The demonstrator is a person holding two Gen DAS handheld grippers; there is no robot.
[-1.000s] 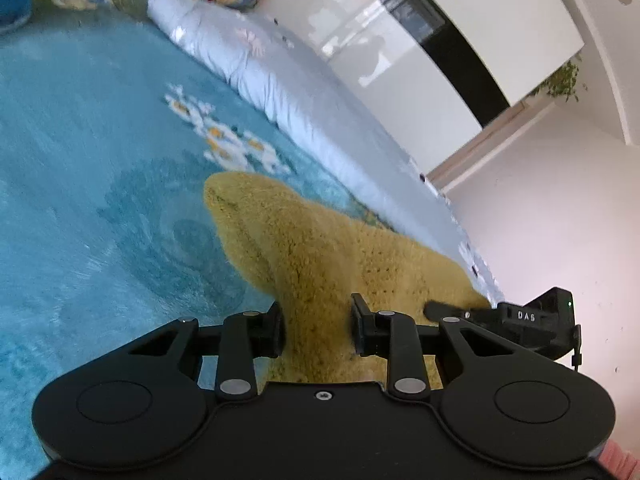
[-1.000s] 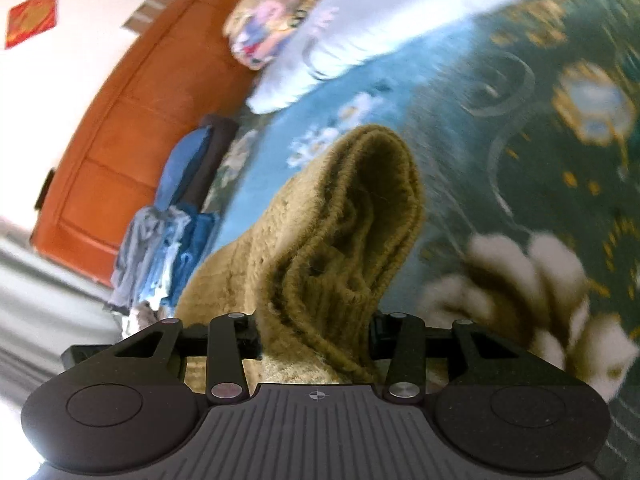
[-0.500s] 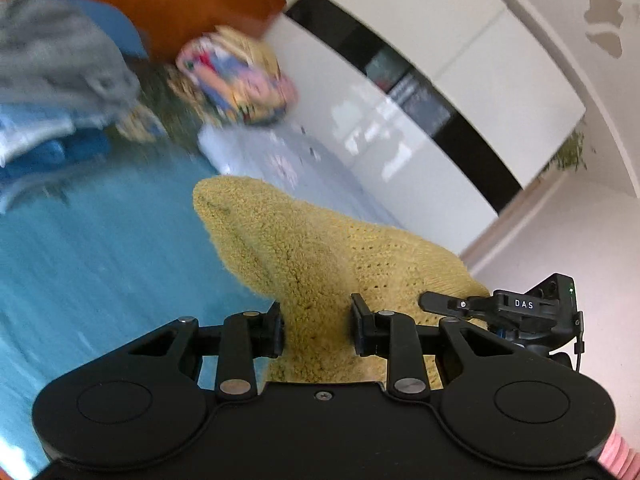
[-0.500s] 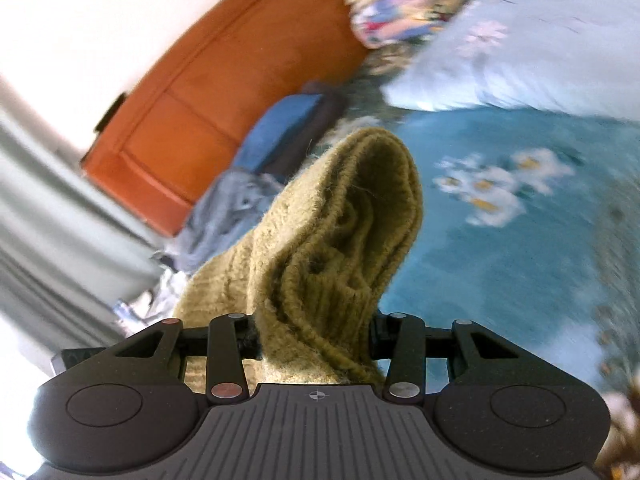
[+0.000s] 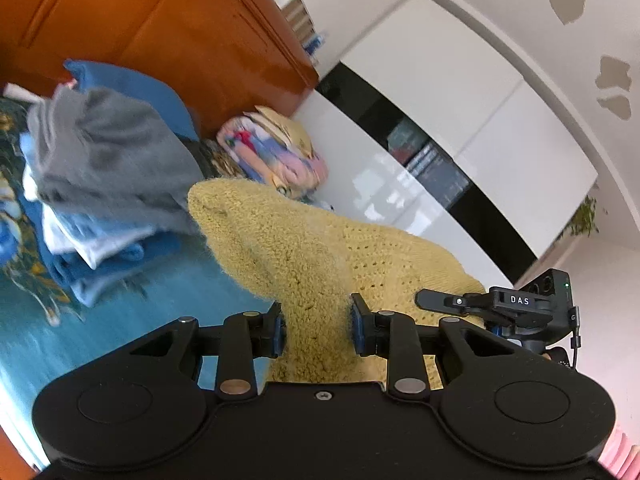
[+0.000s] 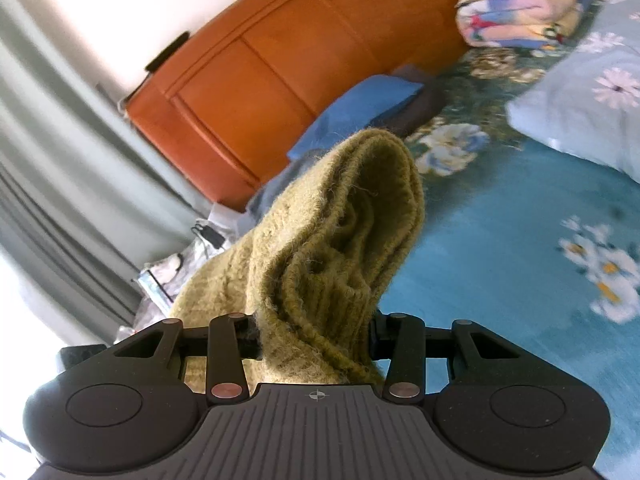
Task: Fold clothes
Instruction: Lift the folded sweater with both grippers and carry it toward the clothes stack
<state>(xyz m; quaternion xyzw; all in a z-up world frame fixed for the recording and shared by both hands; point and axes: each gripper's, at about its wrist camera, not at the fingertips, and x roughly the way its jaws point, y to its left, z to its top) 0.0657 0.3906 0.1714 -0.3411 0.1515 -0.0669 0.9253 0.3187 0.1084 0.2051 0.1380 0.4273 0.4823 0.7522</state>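
Aloft between both tools, a mustard-yellow knitted sweater [image 5: 320,248] hangs clear of the bed, its fuzzy, open-stitch wool bunched into thick ridged folds. The left gripper [image 5: 318,330] has its jaws clenched on one gathered edge, blue pads pressing the wool from either side; the right gripper [image 6: 316,334] pinches another bunched edge [image 6: 332,264] the same way, the rounded fold standing up ahead of it. Seen from the left wrist, the right tool sits just beside the sweater's far edge. Below lies a teal bedspread [image 6: 500,248] printed with white and yellow flowers, wide and bare beneath the garment. A loose pile of clothes [image 5: 92,184] in grey, white and blue sits at the head end, against the glossy orange wooden headboard [image 6: 280,64]. A folded multicoloured quilt [image 5: 276,152] rests near a pale blue daisy-print duvet [image 6: 580,108]. White glossy cabinets [image 5: 460,120] line the far wall.
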